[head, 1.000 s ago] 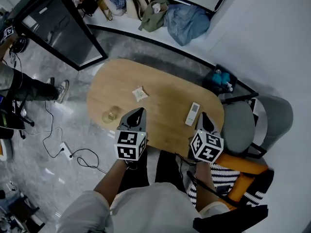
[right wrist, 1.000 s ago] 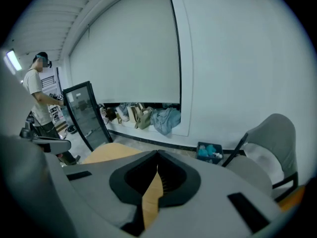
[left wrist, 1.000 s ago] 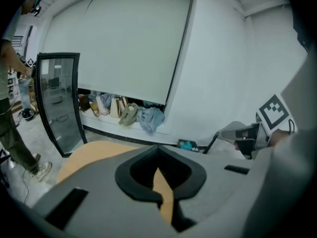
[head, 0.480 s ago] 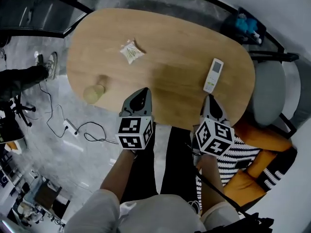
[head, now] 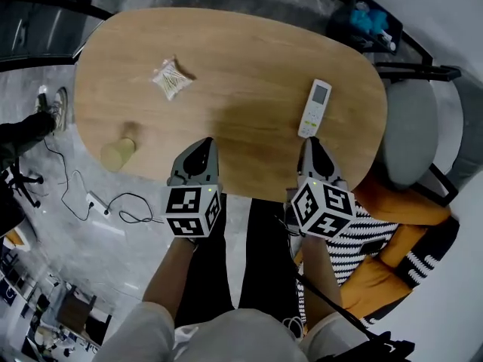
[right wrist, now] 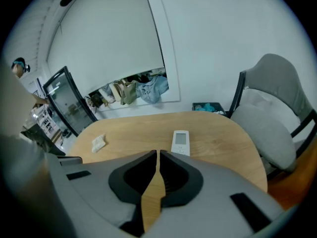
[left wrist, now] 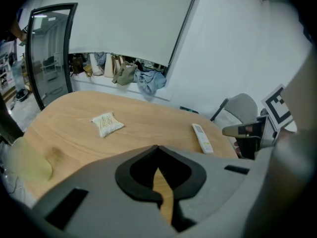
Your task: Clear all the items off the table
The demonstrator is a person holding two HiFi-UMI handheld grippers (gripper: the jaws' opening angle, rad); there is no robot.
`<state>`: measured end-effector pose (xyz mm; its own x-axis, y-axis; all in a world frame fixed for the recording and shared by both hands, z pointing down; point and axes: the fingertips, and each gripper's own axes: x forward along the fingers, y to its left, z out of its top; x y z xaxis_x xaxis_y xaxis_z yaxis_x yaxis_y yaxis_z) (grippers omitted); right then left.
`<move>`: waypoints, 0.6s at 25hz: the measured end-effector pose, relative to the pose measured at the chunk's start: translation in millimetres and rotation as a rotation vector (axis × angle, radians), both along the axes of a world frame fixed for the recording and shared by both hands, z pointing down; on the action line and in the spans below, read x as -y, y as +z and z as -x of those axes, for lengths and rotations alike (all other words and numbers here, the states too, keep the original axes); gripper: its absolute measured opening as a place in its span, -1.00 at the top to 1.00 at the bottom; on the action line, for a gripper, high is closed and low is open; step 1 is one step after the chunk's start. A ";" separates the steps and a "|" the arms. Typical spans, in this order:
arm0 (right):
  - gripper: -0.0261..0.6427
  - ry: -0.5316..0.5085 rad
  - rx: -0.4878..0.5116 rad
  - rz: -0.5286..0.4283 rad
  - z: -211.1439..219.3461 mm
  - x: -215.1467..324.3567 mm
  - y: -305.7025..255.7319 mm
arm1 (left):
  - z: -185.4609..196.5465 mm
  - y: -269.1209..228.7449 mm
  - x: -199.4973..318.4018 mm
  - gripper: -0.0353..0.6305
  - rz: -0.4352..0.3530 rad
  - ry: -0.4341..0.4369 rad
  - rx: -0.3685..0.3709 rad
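On the oval wooden table (head: 241,59) lie a white remote (head: 314,108), a clear packet of thin sticks (head: 171,78) and a pale yellow cup (head: 118,154) near the left edge. My left gripper (head: 201,145) hovers over the table's near edge, its jaws shut with nothing between them. My right gripper (head: 310,143) is also shut and empty, just short of the remote. The left gripper view shows the packet (left wrist: 106,123), the remote (left wrist: 202,138) and the blurred cup (left wrist: 29,160) past the left gripper (left wrist: 157,148). The remote (right wrist: 180,142) lies straight ahead of the right gripper (right wrist: 157,153).
A grey chair (head: 407,138) stands at the table's right end, with an orange and striped bag (head: 392,240) near it. Cables and a power strip (head: 98,202) lie on the floor at the left. Bags and clothes (left wrist: 124,71) line the far wall. Someone's leg and shoe (head: 34,123) show at the left.
Both grippers have sunk toward the table's near edge, and the table now fills more of the head view. The items on the table have not moved.
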<state>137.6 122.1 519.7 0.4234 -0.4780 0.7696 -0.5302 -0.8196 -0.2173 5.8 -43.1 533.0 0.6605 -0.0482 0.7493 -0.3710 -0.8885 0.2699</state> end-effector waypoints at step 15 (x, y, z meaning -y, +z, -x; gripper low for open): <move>0.24 0.008 0.053 0.112 -34.5 -9.6 62.5 | -20.7 30.7 -6.4 0.89 0.012 0.048 0.047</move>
<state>172.1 131.7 582.2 0.3846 -0.3841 0.8394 -0.5135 -0.8447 -0.1512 26.5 -36.7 563.7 0.6260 -0.0076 0.7797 -0.3402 -0.9024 0.2644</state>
